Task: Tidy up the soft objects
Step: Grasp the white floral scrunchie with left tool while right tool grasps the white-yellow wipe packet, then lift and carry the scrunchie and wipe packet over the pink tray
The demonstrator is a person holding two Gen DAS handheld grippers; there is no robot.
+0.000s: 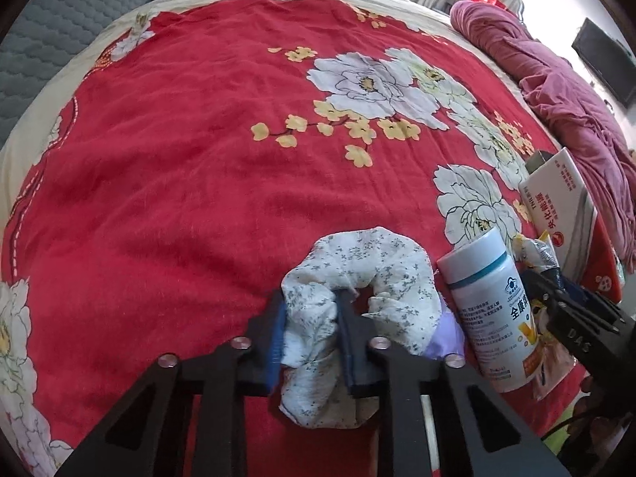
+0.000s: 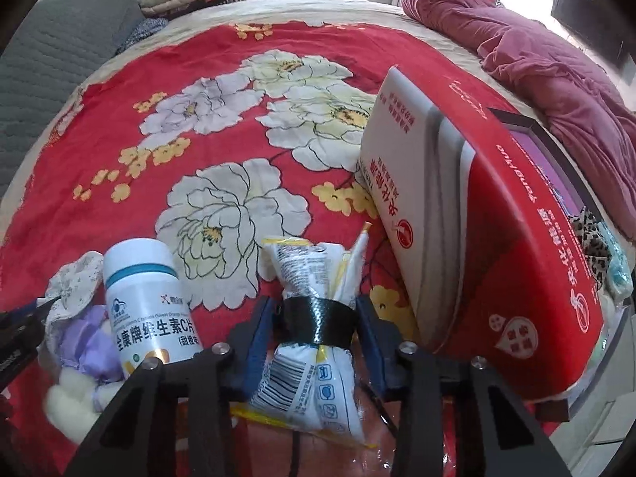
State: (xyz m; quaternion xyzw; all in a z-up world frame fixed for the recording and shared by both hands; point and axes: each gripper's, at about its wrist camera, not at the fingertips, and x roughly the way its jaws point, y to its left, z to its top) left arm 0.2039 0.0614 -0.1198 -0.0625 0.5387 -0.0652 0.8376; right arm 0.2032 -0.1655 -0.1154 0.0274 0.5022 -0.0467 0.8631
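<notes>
On a bed covered by a red blanket (image 1: pixel 179 159) printed with white and yellow flowers, two grippers work side by side. The left gripper (image 1: pixel 310 330) has its jaws pinched on one white scrunchie (image 1: pixel 365 274) with a small grey floral print; the fabric is bunched between the blue pads (image 1: pixel 276 338), and the rest of the ring lies on the blanket ahead of the fingers. The right gripper (image 2: pixel 318 326) has its jaws closed against one rolled white plastic packet (image 2: pixel 314 318) bound around its middle by a black band; the packet sticks out beyond the fingertips and back toward the camera.

Between the two soft things stands one white bottle (image 2: pixel 143 302) with a teal ring on its cap and an orange-marked label, upright on the blanket, just beside the scrunchie. At its base lie a lilac fabric piece (image 2: pixel 89 342) and a cream fluffy item (image 2: pixel 71 393), one of each. To the right of the packet sits one red and white carton (image 2: pixel 477 214), tilted, with printed characters. One rumpled mauve blanket (image 2: pixel 536 51) lies along the far right edge of the bed.
</notes>
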